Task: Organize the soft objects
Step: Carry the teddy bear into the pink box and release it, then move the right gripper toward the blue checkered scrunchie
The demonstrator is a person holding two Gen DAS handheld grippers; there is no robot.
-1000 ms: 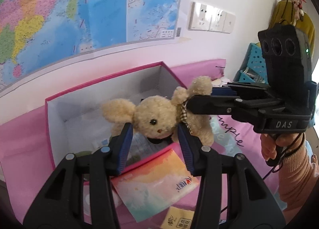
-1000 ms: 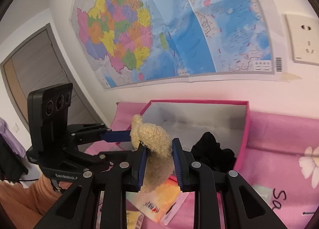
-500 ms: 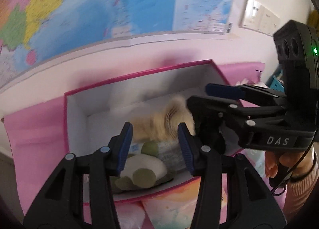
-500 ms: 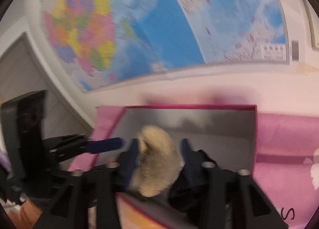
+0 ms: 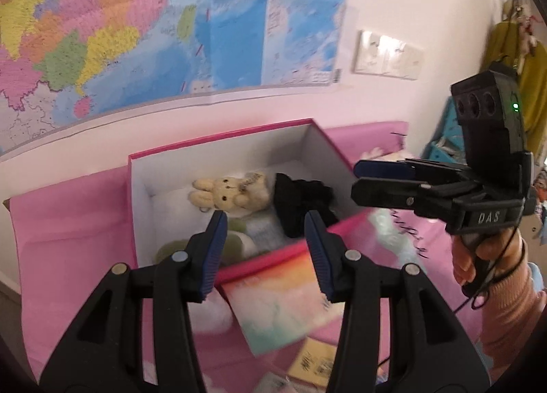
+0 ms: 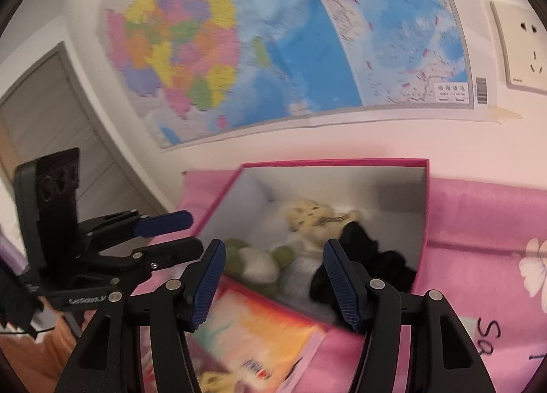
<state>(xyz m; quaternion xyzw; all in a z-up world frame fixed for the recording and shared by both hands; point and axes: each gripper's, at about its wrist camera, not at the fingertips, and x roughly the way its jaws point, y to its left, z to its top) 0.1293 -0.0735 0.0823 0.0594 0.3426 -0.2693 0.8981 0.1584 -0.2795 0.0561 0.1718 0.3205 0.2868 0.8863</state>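
Two handheld grippers, both empty, face one pink-rimmed open box [image 5: 218, 140] on a pink cloth [image 5: 68, 215]. All places below are given relative to the box.

Left gripper [image 5: 265, 239]: jaws parted at a moderate gap, nothing between the blue pads; tips hover at the near rim, above the box's front wall.

Right gripper [image 6: 273, 276]: jaws have just been opening and now stand wide, nothing between them; tips hover over the near rim. In the left wrist view it shows side-on, just past the box's right wall, held by a hand [image 5: 478, 256] in a peach sleeve.

Cream plush rabbit [image 5: 229, 193]: inside the box, lying against the back wall, face up, touched by neither gripper.

Black soft item [image 5: 301, 201]: inside the box, just right of the rabbit, touching it.

White and green plush [image 6: 259, 263]: inside the box, near the front left corner, in front of the rabbit.

Pale blue fabric [image 5: 263, 230]: inside the box, between the green plush and the black item.

Colourful booklet [image 5: 277, 297]: outside, flat on the cloth just before the front wall.

Wall map [image 5: 136, 27]: on the wall behind the box.
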